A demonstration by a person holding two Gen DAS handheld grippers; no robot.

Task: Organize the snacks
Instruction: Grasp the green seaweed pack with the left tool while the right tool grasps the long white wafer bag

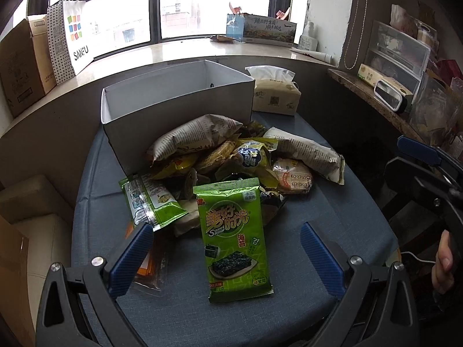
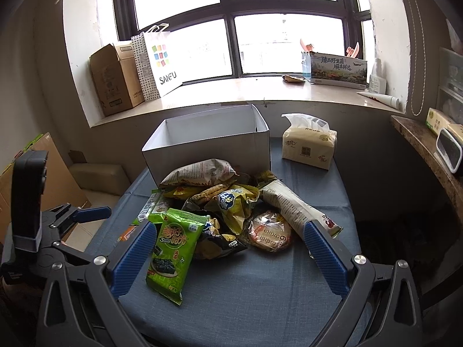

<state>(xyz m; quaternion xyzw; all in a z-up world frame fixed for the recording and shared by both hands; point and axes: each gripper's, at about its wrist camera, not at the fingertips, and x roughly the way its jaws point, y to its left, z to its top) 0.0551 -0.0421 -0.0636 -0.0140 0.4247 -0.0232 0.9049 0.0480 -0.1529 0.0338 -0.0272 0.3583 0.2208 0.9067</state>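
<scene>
A heap of snack packets (image 1: 231,156) (image 2: 228,202) lies on the blue tablecloth in front of an empty white box (image 1: 179,98) (image 2: 208,141). A green seaweed packet (image 1: 231,237) (image 2: 173,248) lies nearest, flat on the cloth. Two newspaper-print bags (image 1: 194,136) (image 2: 292,205) top the heap, with a round cracker pack (image 1: 292,179) (image 2: 269,234) at its right. My left gripper (image 1: 227,240) is open, its fingers either side of the green packet and short of it. My right gripper (image 2: 228,240) is open too, just before the heap, holding nothing.
A tissue pack (image 1: 275,92) (image 2: 309,144) stands right of the box. An orange packet (image 1: 150,269) lies at the front left. The window sill (image 2: 231,95) holds a cardboard box, a paper bag and a printed carton. A wooden shelf (image 1: 376,101) runs along the right.
</scene>
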